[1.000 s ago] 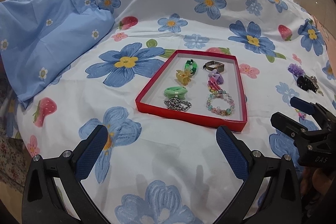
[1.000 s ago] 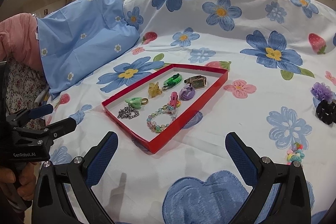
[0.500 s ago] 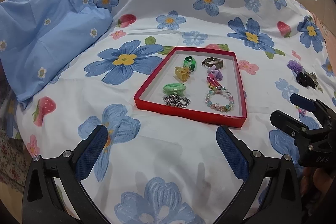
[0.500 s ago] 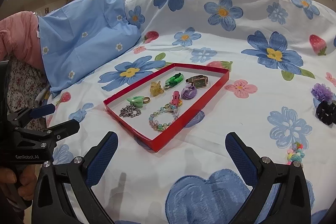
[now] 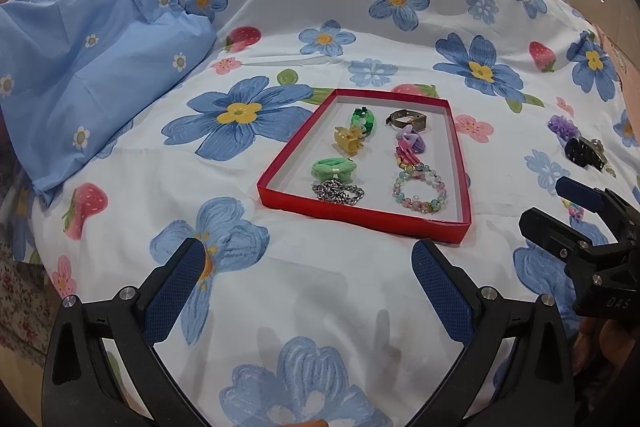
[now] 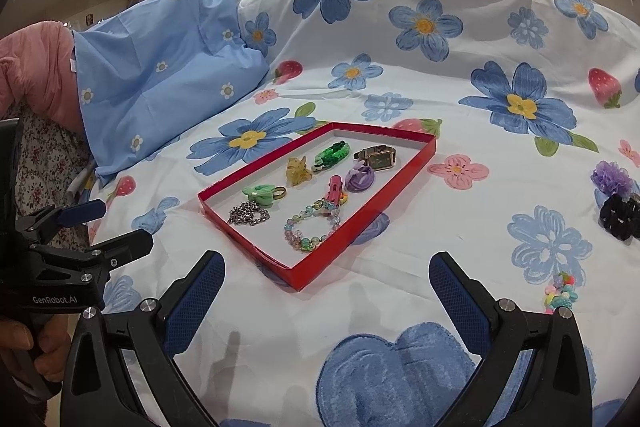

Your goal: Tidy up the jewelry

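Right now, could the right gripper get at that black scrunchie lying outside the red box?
Probably yes. The right gripper is open and empty, and the black scrunchie lies on bare bedsheet to its right, beside a purple scrunchie. Nothing lies between them.

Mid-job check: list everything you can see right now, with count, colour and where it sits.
tray: one, red, mid-bed
chain: one, silver, tray near left
bow: one, green, behind chain
beaded bracelet: one, pastel, tray near right
claw clip: one, yellow, tray middle
braided band: one, green, tray far left
watch: one, bronze, tray far right
scrunchies: two, purple and black, right of tray
bead string: one, multicolour, bedspread right
pillow: one, light blue, left
left gripper: open, empty
right gripper: open, empty
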Tool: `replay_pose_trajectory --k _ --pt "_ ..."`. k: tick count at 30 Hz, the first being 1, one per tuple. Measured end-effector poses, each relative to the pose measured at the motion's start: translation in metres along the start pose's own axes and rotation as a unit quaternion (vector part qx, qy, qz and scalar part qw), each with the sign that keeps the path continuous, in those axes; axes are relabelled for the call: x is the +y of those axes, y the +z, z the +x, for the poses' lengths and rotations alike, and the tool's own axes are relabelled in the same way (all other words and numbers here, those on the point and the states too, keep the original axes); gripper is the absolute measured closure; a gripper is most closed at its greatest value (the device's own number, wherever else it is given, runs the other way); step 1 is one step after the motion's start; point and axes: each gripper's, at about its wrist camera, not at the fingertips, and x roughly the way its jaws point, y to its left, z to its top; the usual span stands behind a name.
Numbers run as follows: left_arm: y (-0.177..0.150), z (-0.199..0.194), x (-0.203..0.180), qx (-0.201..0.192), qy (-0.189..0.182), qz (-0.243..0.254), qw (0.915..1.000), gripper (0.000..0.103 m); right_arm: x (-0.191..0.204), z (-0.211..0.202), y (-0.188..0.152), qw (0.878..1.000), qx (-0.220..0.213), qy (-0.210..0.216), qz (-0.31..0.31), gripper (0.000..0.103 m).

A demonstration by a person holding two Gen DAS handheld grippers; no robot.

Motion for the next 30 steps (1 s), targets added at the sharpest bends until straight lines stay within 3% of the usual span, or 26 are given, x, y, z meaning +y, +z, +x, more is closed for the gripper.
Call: replay_pose_trajectory --k 30 --pt "0.0011 0.0057 -0.0003 0.004 0.001 0.005 1.0 0.0 0.0029 -0.0049 0.0063 1.0 -0.005 0.003 -0.005 0.0"
